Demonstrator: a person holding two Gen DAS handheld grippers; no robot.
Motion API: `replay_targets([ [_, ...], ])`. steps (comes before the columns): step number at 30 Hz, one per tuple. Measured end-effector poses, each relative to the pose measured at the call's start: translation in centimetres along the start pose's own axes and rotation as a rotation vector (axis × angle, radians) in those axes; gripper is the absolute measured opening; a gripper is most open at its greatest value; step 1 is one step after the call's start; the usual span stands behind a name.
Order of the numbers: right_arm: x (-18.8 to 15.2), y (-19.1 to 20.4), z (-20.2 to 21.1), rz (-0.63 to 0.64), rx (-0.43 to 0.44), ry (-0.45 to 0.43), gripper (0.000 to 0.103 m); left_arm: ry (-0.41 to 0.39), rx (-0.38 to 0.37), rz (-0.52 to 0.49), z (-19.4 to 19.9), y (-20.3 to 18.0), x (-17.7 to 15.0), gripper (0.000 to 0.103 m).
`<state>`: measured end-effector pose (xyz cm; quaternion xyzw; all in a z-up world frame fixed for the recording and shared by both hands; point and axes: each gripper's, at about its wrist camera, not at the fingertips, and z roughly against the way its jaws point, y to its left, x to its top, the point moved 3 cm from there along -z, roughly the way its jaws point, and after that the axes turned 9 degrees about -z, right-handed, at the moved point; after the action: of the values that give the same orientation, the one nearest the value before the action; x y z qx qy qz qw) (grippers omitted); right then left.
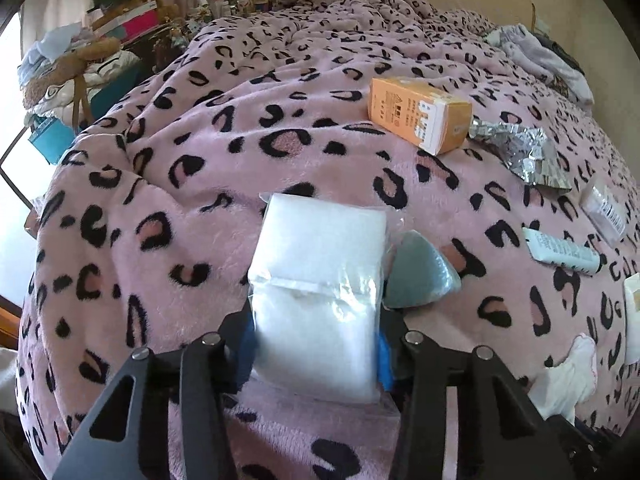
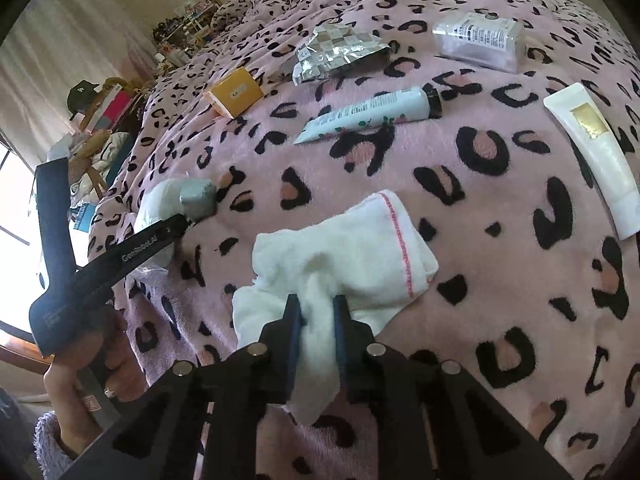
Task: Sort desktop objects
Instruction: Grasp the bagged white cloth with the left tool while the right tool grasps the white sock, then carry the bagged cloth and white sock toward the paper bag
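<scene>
Two tools are at work over a bed covered by a pink leopard-print blanket (image 1: 168,168), and both are clenched on something. The left tool (image 1: 316,344) grips a clear plastic pouch of white cotton pads (image 1: 320,280) across its width; the pouch's long axis runs straight away from the tool, and its far end rests on the blanket. Just right of the pouch, touching it, lies a grey-blue wedge sponge (image 1: 420,276). The right tool (image 2: 316,320) pinches a bunched fold at the near edge of a white cloth with pink stitching (image 2: 360,240); the rest of the cloth spreads away from the tool, to the far right, flat on the blanket.

Loose items are scattered farther off: an orange carton (image 1: 416,116) and a crumpled silver foil packet (image 1: 524,152) at the far side, a white tube with a black cap (image 2: 372,116) lying crosswise in the middle, a clear bottle (image 2: 476,40) far right, and a white tube with a gold label (image 2: 596,160) at the right edge, its long axis running near to far. The right hand sits nearer all three of these; the left is nearer the carton.

No tray, box or bin for sorting shows on the bed, so where either held item should go cannot be judged. The pouch is the only container in use, and it holds the cotton pads.
</scene>
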<state>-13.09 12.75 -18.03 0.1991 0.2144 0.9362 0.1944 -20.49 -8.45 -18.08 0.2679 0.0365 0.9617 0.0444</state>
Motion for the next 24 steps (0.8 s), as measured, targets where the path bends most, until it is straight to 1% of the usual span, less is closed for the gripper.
replay_targets([
  [7,0.0,-0.1,0.6,-0.005,0.012,-0.005,0.015,-0.023,-0.002,0.044,1.9,1.3,-0.8,0.044],
  [12,0.0,-0.1,1.8,0.003,0.026,-0.017,0.014,-0.069,-0.006,0.051,4.9,1.3,-1.5,0.044],
  [18,0.1,-0.4,4.8,0.009,0.066,-0.056,0.014,-0.107,-0.033,0.035,9.2,0.0,-3.2,0.044],
  [24,-0.3,-0.6,9.2,0.039,0.103,-0.116,0.014,-0.131,-0.064,0.001,13.4,-2.4,-5.3,0.044],
])
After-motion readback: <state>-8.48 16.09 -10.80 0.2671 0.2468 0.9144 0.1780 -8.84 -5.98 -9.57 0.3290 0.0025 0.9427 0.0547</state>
